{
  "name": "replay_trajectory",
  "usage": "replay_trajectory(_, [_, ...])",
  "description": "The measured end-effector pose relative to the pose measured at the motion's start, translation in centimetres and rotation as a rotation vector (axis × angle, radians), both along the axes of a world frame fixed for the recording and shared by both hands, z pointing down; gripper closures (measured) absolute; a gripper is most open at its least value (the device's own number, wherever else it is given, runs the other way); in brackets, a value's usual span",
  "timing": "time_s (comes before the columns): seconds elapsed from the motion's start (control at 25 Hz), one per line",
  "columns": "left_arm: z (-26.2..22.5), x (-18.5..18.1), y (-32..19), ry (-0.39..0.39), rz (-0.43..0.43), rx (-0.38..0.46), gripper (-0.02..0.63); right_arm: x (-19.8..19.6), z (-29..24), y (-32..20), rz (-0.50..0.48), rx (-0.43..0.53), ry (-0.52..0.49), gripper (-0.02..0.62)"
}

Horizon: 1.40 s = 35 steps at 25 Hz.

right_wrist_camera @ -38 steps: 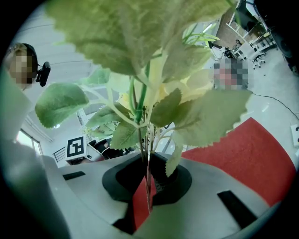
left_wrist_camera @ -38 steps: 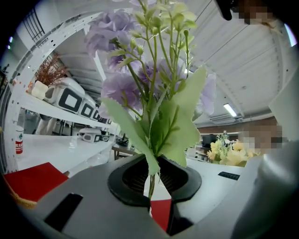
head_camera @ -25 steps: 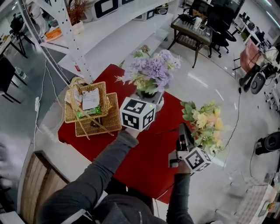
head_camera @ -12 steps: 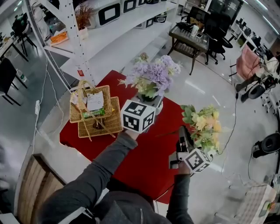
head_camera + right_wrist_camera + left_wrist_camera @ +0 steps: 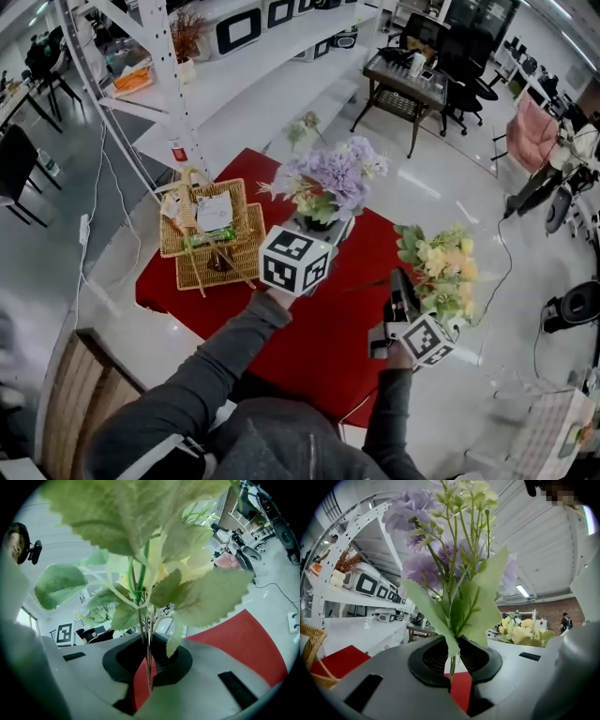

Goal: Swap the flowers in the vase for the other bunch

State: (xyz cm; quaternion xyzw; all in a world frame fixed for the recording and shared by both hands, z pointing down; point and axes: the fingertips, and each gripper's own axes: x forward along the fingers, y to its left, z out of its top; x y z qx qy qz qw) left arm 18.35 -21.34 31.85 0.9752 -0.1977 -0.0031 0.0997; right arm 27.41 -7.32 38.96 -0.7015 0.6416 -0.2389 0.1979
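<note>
Left gripper view: the left gripper (image 5: 452, 660) has its jaws pinched on the thin green stems of the purple bunch (image 5: 450, 569). Leaves and lilac heads rise straight up from the pads, w/ red cloth showing under the jaws. The yellow bunch (image 5: 520, 631) sits small at the right in the bkgd.

Right gripper view: the right gripper (image 5: 147, 667) is closed tight on that yellow bunch's stems. These run upright btwn the pads, and big toothed leaves fill the top of the frame, w/ pale yellow petals behind them.

Head view: both grippers are held out over a table w/ a red cloth (image 5: 319, 347). The purple bunch stands at the table's far side, directly over the pale vase (image 5: 341, 229). The left gripper's marker cube covers the stems there, so can't tell if they are inside the vase or lifted clear. The right gripper is at the table's right edge, and its yellow bunch hangs out past that edge, above the floor, well apart from the vase. A wicker basket (image 5: 211, 234) holding a card and small items rests on the cloth's left part, near the vase but not touching it. White shelving (image 5: 234, 66) runs behind the table.
</note>
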Motion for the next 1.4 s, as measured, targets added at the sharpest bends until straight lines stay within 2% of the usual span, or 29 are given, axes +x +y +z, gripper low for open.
replay_trajectory(0.4, [4.6, -2.3, 3.1, -0.043, 0.016, -0.087, 0.541, -0.8, 1.9, 2.0, 0.02, -0.034, -0.017, 0.575])
replay_trajectory(0.56, [6.5, -3.7, 4.2, -0.063, 0.019, -0.121, 0.54, -1.4, 2.8, 2.3, 0.024, -0.06, 0.01, 0.575])
replay_trajectory(0.84, [9.4, -6.1, 6.7, -0.103, 0.034, -0.17, 0.541, -2.9, 4.5, 2.9, 0.014, -0.08, -0.036, 0.575])
replay_trajectory(1.4, [12.1, -7.6, 9.2, -0.169, 0.078, -0.195, 0.541, -4.4, 6.5, 4.6, 0.037, -0.127, -0.079, 0.575])
